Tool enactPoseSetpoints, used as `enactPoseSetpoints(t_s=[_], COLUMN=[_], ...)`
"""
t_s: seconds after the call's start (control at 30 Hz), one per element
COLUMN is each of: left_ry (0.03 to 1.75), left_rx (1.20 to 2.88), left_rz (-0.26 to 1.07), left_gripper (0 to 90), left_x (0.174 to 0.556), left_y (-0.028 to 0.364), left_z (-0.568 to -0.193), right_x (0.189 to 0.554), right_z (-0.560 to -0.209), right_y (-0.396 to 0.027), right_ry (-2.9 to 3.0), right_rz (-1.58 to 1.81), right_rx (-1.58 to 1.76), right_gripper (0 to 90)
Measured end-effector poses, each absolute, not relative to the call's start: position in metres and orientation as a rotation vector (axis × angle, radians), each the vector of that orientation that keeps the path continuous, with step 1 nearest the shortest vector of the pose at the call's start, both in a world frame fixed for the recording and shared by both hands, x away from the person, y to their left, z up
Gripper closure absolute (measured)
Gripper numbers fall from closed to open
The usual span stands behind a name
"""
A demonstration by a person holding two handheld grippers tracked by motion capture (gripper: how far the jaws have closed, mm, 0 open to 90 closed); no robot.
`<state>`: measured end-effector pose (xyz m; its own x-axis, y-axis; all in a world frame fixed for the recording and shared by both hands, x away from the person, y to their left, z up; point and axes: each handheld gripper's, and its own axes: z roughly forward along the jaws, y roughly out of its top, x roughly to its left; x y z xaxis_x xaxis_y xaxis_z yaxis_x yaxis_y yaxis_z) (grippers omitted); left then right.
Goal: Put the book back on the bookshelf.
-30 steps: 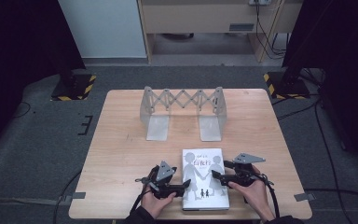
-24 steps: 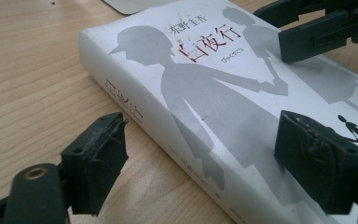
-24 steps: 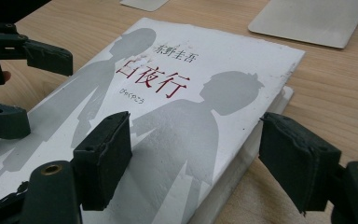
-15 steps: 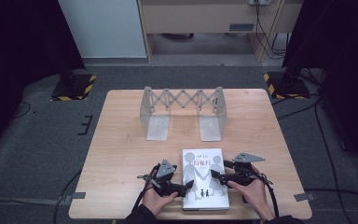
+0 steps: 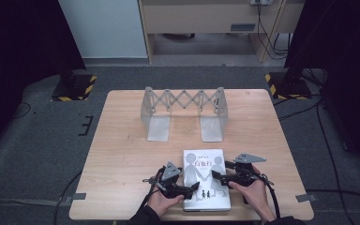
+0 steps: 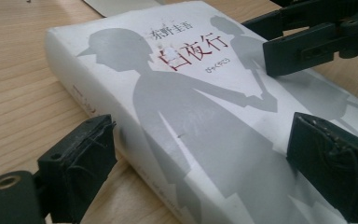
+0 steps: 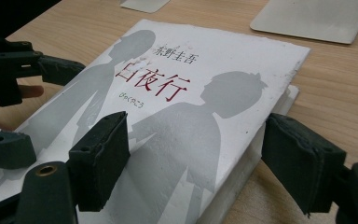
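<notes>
L tool: jaws standing apart, straddling the spine-side edge of the book, one jaw over the cover, the other beside the spine near the surface; not clamping. In the left gripper view the L tool is showing both pads spread w/ the book between them. R tool: jaws also apart, straddling the page-side edge of the book, not gripping. In the right gripper view the R tool is bracketing that edge of the book. Book is lying flat, cover up, near the front edge of the surface, approx. centre-right. Expanding metal rack is standing well apart, toward the far side.
</notes>
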<state>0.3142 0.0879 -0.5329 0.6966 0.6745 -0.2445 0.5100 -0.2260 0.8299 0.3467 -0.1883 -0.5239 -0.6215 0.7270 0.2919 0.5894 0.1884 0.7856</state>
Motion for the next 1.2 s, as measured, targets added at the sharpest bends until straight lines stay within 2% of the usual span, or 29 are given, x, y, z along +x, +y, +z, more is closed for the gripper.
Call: enactPoseSetpoints(t_s=[0.37,0.57,1.2], left_ry=[0.924,0.932,0.925], left_rx=[1.886,1.888,1.875], left_rz=[0.216,0.265,0.272], left_gripper=[8.3,16.6,14.8], left_x=[0.313,0.312,0.313], left_y=[0.088,0.097,0.107], left_z=[-0.531,-0.526,-0.523], right_x=[0.348,0.347,0.352], right_z=[-0.525,-0.52,-0.497], right_y=[-0.187,-0.186,-0.176], right_ry=[2.303,2.3,2.216], right_rz=[1.435,1.423,1.536], right_rx=[1.298,1.262,1.236], right_gripper=[23.3,23.6,25.0])
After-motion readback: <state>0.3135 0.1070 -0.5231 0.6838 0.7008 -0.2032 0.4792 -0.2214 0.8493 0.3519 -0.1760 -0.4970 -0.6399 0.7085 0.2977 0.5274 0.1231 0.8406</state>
